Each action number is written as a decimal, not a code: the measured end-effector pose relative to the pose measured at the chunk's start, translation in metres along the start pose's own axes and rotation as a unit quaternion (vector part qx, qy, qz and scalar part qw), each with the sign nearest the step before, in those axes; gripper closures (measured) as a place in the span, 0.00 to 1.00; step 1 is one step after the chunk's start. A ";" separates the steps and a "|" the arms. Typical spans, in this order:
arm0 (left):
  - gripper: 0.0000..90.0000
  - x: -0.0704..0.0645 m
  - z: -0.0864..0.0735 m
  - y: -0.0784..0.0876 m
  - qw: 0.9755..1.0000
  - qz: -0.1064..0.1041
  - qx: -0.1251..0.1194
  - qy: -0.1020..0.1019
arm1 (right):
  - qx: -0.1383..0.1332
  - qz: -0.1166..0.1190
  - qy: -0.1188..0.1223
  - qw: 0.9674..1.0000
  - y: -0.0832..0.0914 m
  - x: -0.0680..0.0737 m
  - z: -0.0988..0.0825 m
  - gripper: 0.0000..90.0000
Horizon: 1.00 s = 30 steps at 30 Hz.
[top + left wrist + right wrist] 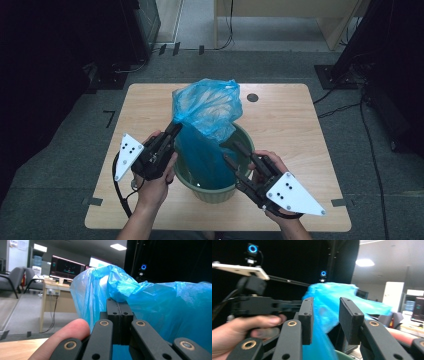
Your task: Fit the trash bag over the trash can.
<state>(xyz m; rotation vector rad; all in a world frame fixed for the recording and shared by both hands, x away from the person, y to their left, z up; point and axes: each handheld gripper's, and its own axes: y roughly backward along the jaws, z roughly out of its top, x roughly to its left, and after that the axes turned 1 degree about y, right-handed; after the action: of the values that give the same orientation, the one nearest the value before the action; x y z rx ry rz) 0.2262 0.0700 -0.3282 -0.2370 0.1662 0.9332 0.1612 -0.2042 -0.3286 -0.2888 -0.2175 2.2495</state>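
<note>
So, from near to far:
Left hand (152,181): it holds the left gripper (176,126) at the left side of the bin.
Left gripper: its jaws are pressed together on the edge of the blue bag (209,107). In the left gripper view, the bag (160,307) bunches up just above the jaws.
Right hand (270,172): it holds the right gripper (232,151) at the right side of the bin.
Right gripper: its jaws are apart, over the bin's rim. In the right gripper view, the bag (329,305) shows through the gap, but I cannot tell if the jaws touch it.
Bin (215,192): green and round, standing upright on the table (300,130), near the front edge.
Bag: its lower part hangs inside the bin, and its top puffs up above it.
Table: light wood, with a small dark hole (252,97) near the back.
</note>
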 end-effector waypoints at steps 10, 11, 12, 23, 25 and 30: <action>1.00 0.003 0.002 0.004 1.000 -0.006 -0.008 0.011 | 0.037 -0.095 -0.051 0.993 -0.017 -0.041 -0.021 0.56; 1.00 0.003 0.003 0.004 1.000 -0.008 -0.008 0.013 | 0.040 -0.110 -0.047 0.992 -0.020 -0.042 -0.025 0.47; 1.00 0.003 0.003 0.004 1.000 -0.008 -0.008 0.013 | 0.040 -0.110 -0.047 0.992 -0.020 -0.042 -0.025 0.47; 1.00 0.003 0.003 0.004 0.999 -0.034 -0.007 0.029 | 0.115 -0.130 0.001 0.985 -0.058 -0.042 -0.031 0.41; 1.00 0.003 0.003 0.005 0.999 -0.036 -0.007 0.030 | 0.109 -0.133 0.030 0.985 -0.061 -0.037 -0.031 0.67; 1.00 0.010 0.003 0.008 0.999 -0.030 -0.008 0.036 | 0.077 -0.146 0.012 0.986 -0.054 -0.039 -0.023 1.00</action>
<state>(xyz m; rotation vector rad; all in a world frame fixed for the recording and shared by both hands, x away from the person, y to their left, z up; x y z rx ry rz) 0.2258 0.0824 -0.3286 -0.2894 0.2171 0.8674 0.2316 -0.1984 -0.3319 -0.1878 -0.0673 1.9588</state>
